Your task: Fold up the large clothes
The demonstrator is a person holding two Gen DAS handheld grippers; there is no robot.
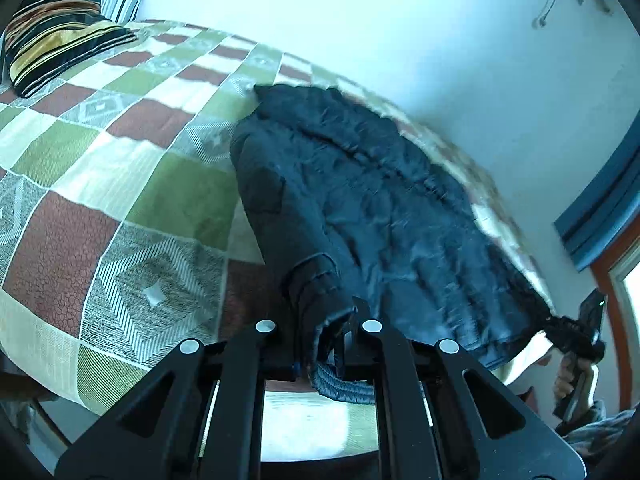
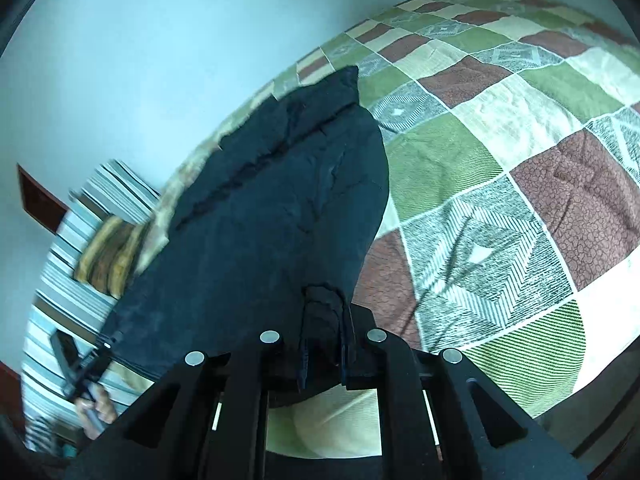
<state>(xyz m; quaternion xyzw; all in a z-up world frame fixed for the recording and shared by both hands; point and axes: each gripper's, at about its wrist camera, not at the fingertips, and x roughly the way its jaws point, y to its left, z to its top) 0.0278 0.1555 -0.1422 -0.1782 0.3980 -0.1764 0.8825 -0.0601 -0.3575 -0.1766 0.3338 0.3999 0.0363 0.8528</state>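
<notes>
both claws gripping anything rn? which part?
Yes. Left claw and right claw are each shut on the near hem of the dark jacket, one at each end.

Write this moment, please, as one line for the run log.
left gripper: shut on dark jacket hem | right gripper: shut on dark jacket | jacket spread on patchwork bedspread | fold: not yet done

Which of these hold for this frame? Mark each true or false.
1. Both tongs are clamped on the dark jacket. True: left tongs, right tongs.
2. The jacket lies on a bare wooden floor. False: on a checked bedspread.
3. A striped cushion sits at the bed's far end. True.
4. The jacket is bright red. False: it is black or dark navy.
</notes>
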